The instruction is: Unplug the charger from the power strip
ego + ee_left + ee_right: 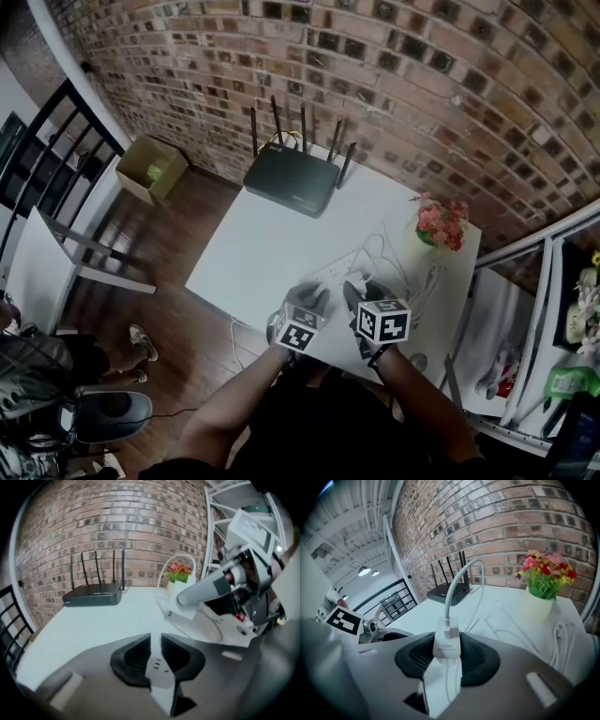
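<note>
Right gripper view: right gripper (446, 639) pinches boxy white charger (446, 648); left gripper (156, 641) clamps flat power strip (158, 666).

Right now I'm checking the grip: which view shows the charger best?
The right gripper view: the charger sits mid-frame, pinched between the right tongs, its cable rising. The head view hides it behind the marker cubes; the left gripper view seems to catch only part.

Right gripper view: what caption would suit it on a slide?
The right tongs grip a white charger, its cable arching over the white table.
</note>
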Motion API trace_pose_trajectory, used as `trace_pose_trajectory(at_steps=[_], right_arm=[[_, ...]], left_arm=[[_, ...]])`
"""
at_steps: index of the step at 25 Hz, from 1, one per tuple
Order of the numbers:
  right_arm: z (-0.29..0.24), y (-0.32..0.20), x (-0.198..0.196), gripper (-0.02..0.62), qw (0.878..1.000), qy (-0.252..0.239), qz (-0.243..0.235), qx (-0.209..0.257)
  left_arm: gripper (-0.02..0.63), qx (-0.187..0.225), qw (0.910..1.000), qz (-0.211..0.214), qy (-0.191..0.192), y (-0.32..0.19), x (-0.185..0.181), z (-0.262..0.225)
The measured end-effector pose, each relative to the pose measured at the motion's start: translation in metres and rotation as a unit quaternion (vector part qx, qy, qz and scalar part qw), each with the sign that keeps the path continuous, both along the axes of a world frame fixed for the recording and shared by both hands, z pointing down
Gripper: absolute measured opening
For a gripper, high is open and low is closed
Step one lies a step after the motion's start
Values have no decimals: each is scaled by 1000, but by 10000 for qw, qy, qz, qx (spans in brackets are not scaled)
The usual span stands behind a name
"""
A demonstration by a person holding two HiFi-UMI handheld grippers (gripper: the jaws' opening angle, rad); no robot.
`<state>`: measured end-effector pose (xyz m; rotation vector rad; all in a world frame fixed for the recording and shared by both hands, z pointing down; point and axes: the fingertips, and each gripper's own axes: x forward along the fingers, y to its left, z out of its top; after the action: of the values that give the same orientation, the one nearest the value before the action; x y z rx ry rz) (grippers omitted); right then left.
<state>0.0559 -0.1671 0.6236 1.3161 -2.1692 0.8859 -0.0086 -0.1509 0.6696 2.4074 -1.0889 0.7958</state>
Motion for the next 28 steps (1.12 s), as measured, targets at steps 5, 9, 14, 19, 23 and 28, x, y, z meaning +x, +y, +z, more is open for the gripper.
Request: trace_pose_trajectory(at_steps=[5, 9, 14, 19, 23, 28], right_arm=[[-9, 12, 17, 143, 9940, -957, 499, -201], [-14, 24, 32, 143, 9838, -1533, 878, -298], [-14, 36, 52, 143, 9694, -2071, 1272, -350], [-4, 44, 74, 143, 9540, -2408, 1723, -463], [9, 49, 86, 143, 9453, -2521, 1981, -595], [29, 50, 93, 143, 9331, -2659, 2275, -830]], left_arm=[[69, -119, 9927, -692, 983, 9, -12, -44], [66, -411, 9800, -968, 1692, 27, -14, -78], [57, -354, 9735, -1178, 1929, 47, -30, -97], [55, -537, 9726, -1395, 1778, 64, -50, -83], [52, -641, 9713, -1475, 1752, 72, -57, -78], [51, -665, 9715, -1423, 1778, 73, -52, -81]])
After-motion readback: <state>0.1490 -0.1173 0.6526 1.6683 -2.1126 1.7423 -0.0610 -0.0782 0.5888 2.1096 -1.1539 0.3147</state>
